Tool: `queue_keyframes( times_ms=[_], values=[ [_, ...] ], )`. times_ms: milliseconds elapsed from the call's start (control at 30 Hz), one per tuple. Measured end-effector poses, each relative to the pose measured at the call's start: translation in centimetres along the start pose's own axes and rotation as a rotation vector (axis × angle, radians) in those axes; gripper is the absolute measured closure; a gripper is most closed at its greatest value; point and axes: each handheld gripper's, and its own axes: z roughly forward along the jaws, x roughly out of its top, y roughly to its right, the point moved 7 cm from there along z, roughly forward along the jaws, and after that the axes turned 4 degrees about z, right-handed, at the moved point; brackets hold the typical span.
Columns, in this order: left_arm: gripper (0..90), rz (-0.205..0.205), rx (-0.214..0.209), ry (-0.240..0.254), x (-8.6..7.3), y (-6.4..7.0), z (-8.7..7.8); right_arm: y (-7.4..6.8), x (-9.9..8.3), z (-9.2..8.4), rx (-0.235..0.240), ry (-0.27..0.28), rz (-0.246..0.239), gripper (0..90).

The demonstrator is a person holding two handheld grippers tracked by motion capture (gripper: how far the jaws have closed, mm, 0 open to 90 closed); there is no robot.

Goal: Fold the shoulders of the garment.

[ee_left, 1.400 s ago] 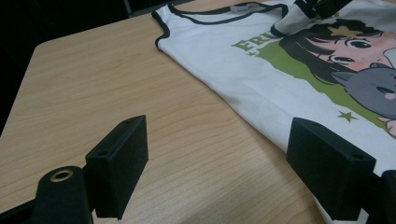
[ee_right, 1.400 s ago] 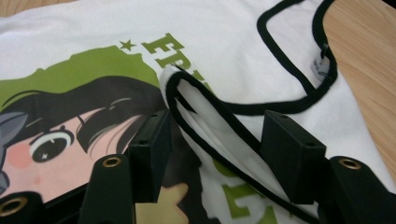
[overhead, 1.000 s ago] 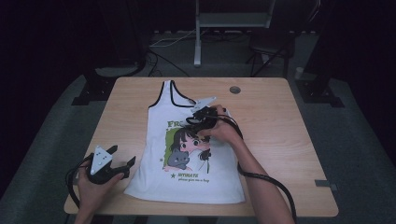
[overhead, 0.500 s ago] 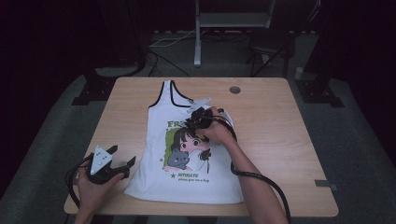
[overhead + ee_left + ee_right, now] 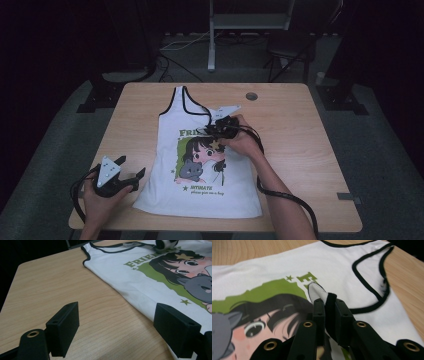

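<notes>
— High view first: what is the biggest thing?
— The wooden desk point(image 5: 300, 130), with a white tank top point(image 5: 200, 185) spread flat across its middle, printed side up, neckline at the far end, hem at the near edge.
— And the hands?
— The right tongs point(image 5: 216, 131) sit on the shirt's upper chest, just right of the black-trimmed neckline. Their jaws have just been closing and now pinch a small fold of the white fabric point(image 5: 318, 293).
— The left?
— The left tongs point(image 5: 134, 179) rest at the near left, just beside the shirt's left edge, jaws wide apart with nothing between them.
</notes>
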Motion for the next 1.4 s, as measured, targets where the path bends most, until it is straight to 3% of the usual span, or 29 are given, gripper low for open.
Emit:
queue_keyframes(
  times_ms=[167, 467, 867, 1000, 1100, 1400],
  values=[
    [20.6, -0.002, 0.000, -0.004, 0.0, 0.0, 0.0, -0.3, -0.7, -0.8, -0.005, 0.009, -0.027, 80.2],
    [20.6, 0.001, 0.003, -0.003, 0.0, 0.0, 0.0, -2.5, -2.7, 0.1, 0.068, -0.057, -0.078, 78.6],
    [20.6, 0.002, 0.001, -0.002, 0.0, 0.0, 0.0, -2.9, -3.3, 0.1, 0.105, -0.098, -0.047, 67.9],
    [20.6, 0.007, 0.001, -0.003, 0.0, 0.1, 0.0, -3.3, -3.5, 0.0, 0.117, -0.101, -0.008, 54.6],
    [20.6, 0.008, 0.000, -0.006, 0.0, 0.1, 0.0, -3.5, -3.6, -0.3, 0.117, -0.099, 0.026, 49.7],
    [20.6, 0.008, 0.000, -0.005, 0.0, 0.1, 0.1, -3.3, -3.0, -1.8, 0.082, -0.059, 0.053, 41.7]
  ],
)
